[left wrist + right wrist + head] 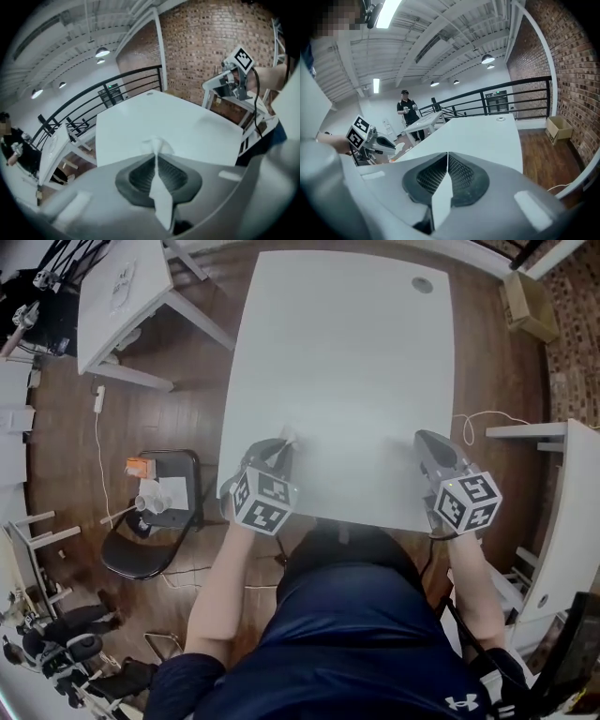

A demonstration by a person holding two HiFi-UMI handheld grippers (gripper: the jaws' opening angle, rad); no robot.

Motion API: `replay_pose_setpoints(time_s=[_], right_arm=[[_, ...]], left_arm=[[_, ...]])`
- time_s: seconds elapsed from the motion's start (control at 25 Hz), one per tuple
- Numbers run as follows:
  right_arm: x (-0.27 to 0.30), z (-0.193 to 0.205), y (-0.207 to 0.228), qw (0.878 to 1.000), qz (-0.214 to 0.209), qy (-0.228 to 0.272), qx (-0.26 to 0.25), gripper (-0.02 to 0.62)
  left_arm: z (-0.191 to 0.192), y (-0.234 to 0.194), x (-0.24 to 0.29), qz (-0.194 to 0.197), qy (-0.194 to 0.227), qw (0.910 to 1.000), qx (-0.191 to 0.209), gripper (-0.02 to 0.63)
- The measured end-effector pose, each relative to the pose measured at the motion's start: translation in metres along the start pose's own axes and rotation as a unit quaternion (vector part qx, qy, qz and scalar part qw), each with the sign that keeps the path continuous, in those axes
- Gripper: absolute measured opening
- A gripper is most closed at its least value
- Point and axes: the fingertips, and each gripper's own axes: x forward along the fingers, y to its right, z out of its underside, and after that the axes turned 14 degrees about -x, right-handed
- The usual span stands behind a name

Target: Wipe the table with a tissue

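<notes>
The white table [347, 352] fills the middle of the head view. My left gripper [279, 450] hovers over its near left corner, shut on a small white tissue [289, 438]. In the left gripper view the tissue [155, 145] sticks out crumpled past the closed tips of that gripper [156, 158], above the table [183, 126]. My right gripper [427, 442] is over the near right edge, shut with nothing between its jaws; in the right gripper view its jaws [446, 164] meet flat. The right gripper view also catches the left gripper [377, 140] with the tissue [399, 146].
A second white table [122, 296] stands at the back left. A black chair [155, 521] with small items sits left of me. A cardboard box [530, 306] and white shelving [562, 521] are on the right. A person [407, 110] stands far off by a railing.
</notes>
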Motion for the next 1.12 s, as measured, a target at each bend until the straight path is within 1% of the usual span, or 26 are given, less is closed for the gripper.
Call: replay_pose_setpoints(time_s=[0.12,0.24,0.36,0.44,0.6,0.8,0.96,1.12], right_arm=[[-0.005,-0.009,-0.013,1.000,0.000,0.008,0.008,0.014],[-0.010,-0.021,-0.027,1.000,0.006,0.021,0.000,0.014],[-0.015,-0.034,-0.039,0.999,0.021,0.037,-0.011,0.014],[-0.018,-0.043,-0.046,0.998,0.027,0.054,-0.010,0.014],[-0.026,-0.058,-0.058,0.996,0.025,0.081,-0.016,0.014],[-0.035,-0.072,-0.064,0.993,0.031,0.106,-0.039,0.012],[-0.037,-0.078,-0.073,0.989,0.040,0.128,-0.057,0.012],[-0.037,-0.086,-0.079,0.985,0.052,0.144,-0.072,0.012]], left_arm=[[0.011,-0.012,-0.030,-0.009,0.027,0.9992,-0.027,0.014],[0.013,-0.012,-0.054,-0.008,0.060,0.9967,-0.054,0.014],[0.010,-0.007,-0.071,-0.011,0.090,0.9936,-0.067,0.014],[0.006,-0.005,-0.080,-0.014,0.108,0.9914,-0.073,0.014],[0.003,0.004,-0.091,-0.005,0.124,0.9897,-0.071,0.014],[-0.004,0.013,-0.100,0.008,0.141,0.9877,-0.067,0.014],[-0.015,0.017,-0.110,0.025,0.178,0.9809,-0.075,0.014],[-0.025,0.017,-0.112,0.042,0.207,0.9747,-0.072,0.014]])
